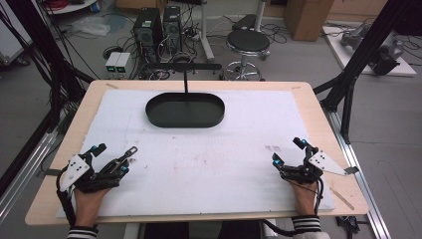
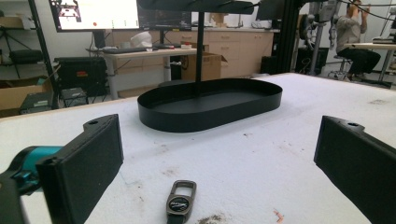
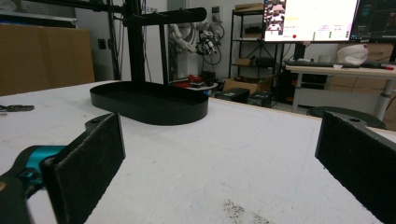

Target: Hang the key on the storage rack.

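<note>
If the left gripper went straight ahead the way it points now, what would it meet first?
The small metal clip lying on the white mat between its open jaws; beyond that, probably the black oval tray, though depth is hard to judge.

- High view: set above the near edge of the table (image 1: 308, 94), facing forward and down; takes in the whole white mat (image 1: 209, 154), with floor, computers and a stool beyond the far edge.
- Left gripper view: rides low over the mat at the near-left corner, looking along its own two jaws toward the black oval tray (image 2: 210, 109) and its upright post; sits very close to the small metal clip (image 2: 181, 201) just ahead.
- Right gripper view: equally low, at the near-right corner, aimed across the mat toward the same tray (image 3: 149, 105).
- Shared by all three: tray (image 1: 185, 110), post and surrounding mat.
</note>
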Demonstrator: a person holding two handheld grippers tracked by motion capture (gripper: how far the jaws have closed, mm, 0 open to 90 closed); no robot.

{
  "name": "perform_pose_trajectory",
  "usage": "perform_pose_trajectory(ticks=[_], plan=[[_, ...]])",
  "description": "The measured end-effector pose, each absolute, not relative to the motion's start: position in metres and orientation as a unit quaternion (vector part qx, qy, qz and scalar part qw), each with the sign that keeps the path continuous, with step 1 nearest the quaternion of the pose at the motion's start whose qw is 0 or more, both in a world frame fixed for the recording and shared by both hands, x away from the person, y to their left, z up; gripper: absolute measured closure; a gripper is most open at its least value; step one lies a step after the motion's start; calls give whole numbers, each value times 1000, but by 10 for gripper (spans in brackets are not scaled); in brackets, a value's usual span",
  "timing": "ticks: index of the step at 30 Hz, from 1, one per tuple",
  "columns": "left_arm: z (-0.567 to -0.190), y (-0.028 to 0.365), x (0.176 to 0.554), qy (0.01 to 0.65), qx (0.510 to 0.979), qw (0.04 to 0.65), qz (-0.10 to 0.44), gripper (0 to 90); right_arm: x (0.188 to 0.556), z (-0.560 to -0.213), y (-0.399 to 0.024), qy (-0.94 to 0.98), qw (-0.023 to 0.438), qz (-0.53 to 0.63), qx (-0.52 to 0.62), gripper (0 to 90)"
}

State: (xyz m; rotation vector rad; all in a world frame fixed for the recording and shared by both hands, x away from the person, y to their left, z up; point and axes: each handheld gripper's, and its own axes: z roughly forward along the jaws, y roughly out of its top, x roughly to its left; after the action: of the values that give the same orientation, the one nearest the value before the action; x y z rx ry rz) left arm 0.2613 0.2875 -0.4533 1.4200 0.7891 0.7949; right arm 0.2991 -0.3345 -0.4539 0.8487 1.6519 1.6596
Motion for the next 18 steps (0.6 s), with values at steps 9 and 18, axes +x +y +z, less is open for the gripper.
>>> perform_pose_trajectory(ticks=[9, 18], plan=[[-453, 287, 261, 337, 621, 618, 345, 18, 299, -454, -334, 629, 323, 631, 320, 4], [-453, 289, 261, 332, 624, 624, 334, 18, 299, -454, -334, 629, 324, 631, 319, 4]])
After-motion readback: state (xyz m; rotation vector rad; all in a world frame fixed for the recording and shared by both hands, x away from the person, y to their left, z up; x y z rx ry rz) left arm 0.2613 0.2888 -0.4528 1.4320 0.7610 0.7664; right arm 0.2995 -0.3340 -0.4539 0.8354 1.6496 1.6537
